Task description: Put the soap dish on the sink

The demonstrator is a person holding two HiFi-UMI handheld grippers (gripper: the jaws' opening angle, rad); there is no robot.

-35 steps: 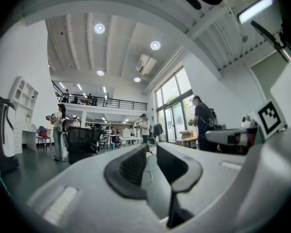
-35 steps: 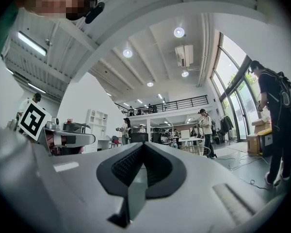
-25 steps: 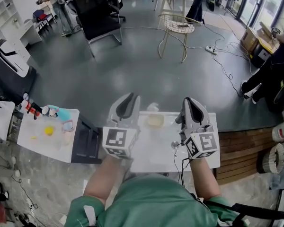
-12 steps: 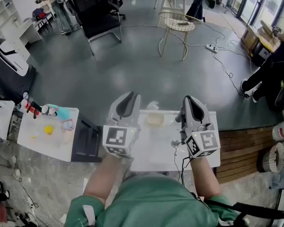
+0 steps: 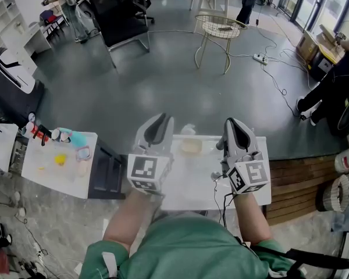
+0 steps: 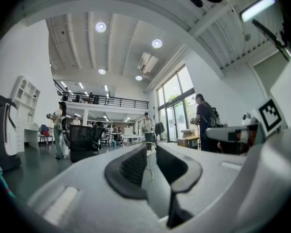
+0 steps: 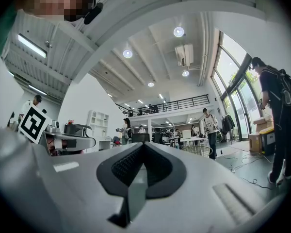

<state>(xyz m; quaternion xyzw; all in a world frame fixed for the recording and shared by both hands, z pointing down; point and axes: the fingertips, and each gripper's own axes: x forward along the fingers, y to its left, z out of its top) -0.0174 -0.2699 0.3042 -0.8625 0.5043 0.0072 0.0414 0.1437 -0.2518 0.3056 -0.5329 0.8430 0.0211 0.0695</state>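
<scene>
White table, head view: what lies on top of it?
A pale soap dish lies near the far edge of the white table. The left gripper and right gripper, held above, cover parts of its top; anything there is hidden.

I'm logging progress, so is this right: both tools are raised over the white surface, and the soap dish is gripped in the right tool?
Not quite. Both tools are raised, but the right tool grips nothing; the right gripper view shows its jaws together on nothing. The head view shows the soap dish lying on the white surface between the left tool and the right one.
</scene>
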